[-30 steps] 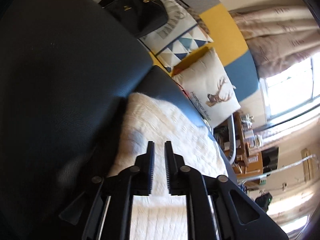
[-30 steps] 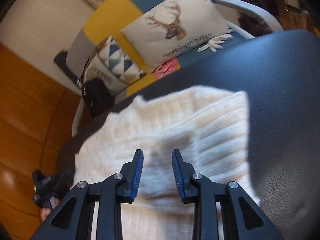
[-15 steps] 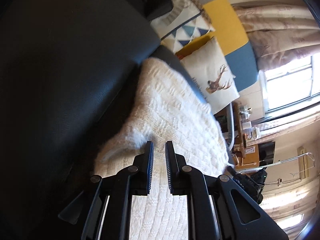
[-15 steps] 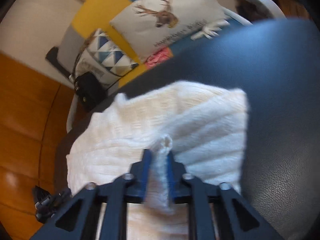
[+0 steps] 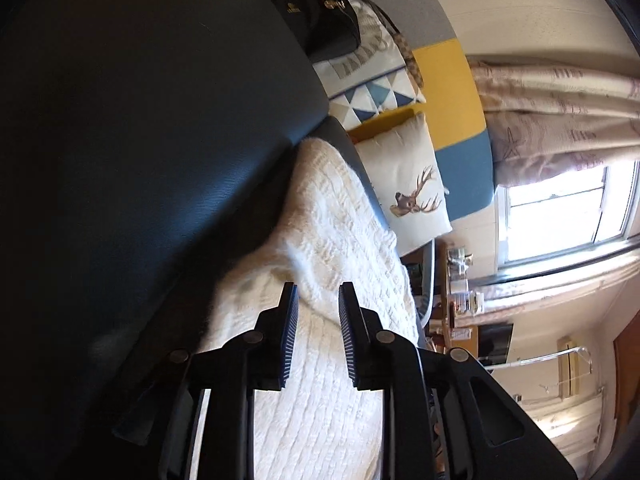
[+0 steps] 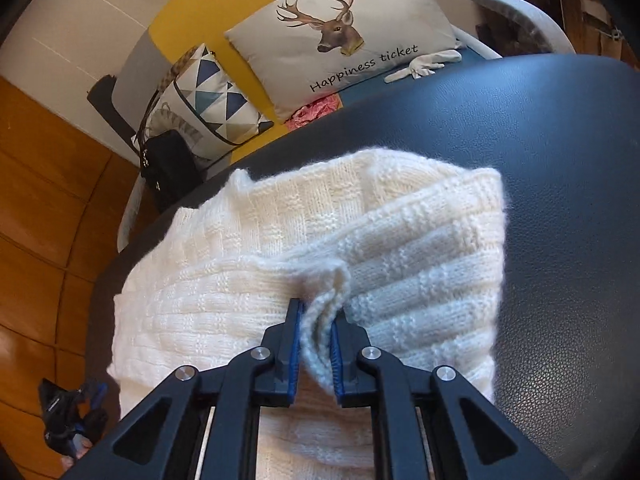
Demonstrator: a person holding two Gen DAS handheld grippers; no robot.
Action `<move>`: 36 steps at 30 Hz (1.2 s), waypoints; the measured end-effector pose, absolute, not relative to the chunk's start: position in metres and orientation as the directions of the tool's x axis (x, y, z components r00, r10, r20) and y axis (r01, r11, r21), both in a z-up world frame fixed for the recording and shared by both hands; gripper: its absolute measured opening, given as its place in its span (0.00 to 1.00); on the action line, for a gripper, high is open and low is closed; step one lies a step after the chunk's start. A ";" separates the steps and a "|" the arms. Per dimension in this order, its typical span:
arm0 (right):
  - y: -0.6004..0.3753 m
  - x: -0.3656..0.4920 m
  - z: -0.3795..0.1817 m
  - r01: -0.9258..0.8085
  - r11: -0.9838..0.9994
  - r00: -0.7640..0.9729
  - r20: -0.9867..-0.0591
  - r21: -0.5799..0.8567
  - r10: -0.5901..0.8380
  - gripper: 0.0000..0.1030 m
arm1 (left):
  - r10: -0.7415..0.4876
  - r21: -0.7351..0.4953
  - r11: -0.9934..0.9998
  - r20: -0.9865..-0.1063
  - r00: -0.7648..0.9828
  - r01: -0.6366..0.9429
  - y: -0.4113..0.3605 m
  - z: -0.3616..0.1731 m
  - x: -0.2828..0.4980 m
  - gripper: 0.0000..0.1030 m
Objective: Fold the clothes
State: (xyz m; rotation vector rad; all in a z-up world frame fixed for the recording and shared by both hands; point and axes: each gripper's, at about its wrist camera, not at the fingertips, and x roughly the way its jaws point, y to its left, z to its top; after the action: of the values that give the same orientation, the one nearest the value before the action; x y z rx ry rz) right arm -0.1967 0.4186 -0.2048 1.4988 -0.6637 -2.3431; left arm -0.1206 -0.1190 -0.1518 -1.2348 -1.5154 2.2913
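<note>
Now my right gripper [image 6: 314, 322] is clamped on a pinched ridge of the white knit sweater [image 6: 280, 264]; 1 s back its jaws stood apart above the knit, and half a sec ago they had just closed on that ridge, so the grab is fresh. Knit bunches up between the blue pads [image 6: 295, 344] and a small peak of wool sticks up just past the tips.

Left gripper [image 5: 318, 302] went the other way: jaws were close together in both earlier frames, now they stand apart w/ sweater fabric [image 5: 336, 240] showing through the gap. Can't tell from this view if the fingertips touch the knit or hang just over it. I read it as released, not holding anything.

Sweater lies on the dark leather seat [image 6: 560, 240], w/ one edge already doubled over on the right side in the right wrist view, so it's partly folded at least. My guess: right side is set to pull a layer across while left is free to re-grab or pin, but which fold this is, can't say.

Farther off: deer cushion [image 6: 340, 36] and a triangle-pattern cushion [image 6: 212, 96] on the sofa behind, black handbag [image 6: 168, 168] beside them, window [image 5: 560, 208] far right in left view. Other gripper's tip shows low left by the floor [image 6: 72, 412].
</note>
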 end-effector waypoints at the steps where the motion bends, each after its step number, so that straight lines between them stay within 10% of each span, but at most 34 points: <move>1: 0.417 -0.197 -0.204 -0.006 -0.860 -0.420 -0.782 0.511 -0.462 0.11 | 0.501 -0.811 -0.490 -0.562 -0.658 0.320 -0.117 -0.154 -0.126 0.23; 11: 0.409 -0.187 -0.191 0.067 -0.888 -0.462 -0.775 0.455 -0.432 0.11 | 0.361 -0.781 -0.515 -0.571 -0.737 0.353 -0.122 -0.158 -0.124 0.09; 28: 0.426 -0.171 -0.178 -0.013 -0.925 -0.446 -0.830 0.381 -0.335 0.12 | 0.374 -0.764 -0.582 -0.556 -0.742 0.279 -0.100 -0.113 -0.119 0.20; 36: 0.442 -0.171 -0.191 -0.089 -0.811 -0.363 -0.777 0.578 -0.514 0.29 | 0.414 -0.674 -0.703 -0.647 -0.640 0.227 -0.051 -0.120 -0.172 0.23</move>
State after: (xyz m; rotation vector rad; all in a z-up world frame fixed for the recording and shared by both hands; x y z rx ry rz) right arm -0.1707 0.4421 -0.1911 1.5850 -0.7979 -2.2529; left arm -0.1718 -0.0506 -0.1201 -1.2749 -1.1568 2.4911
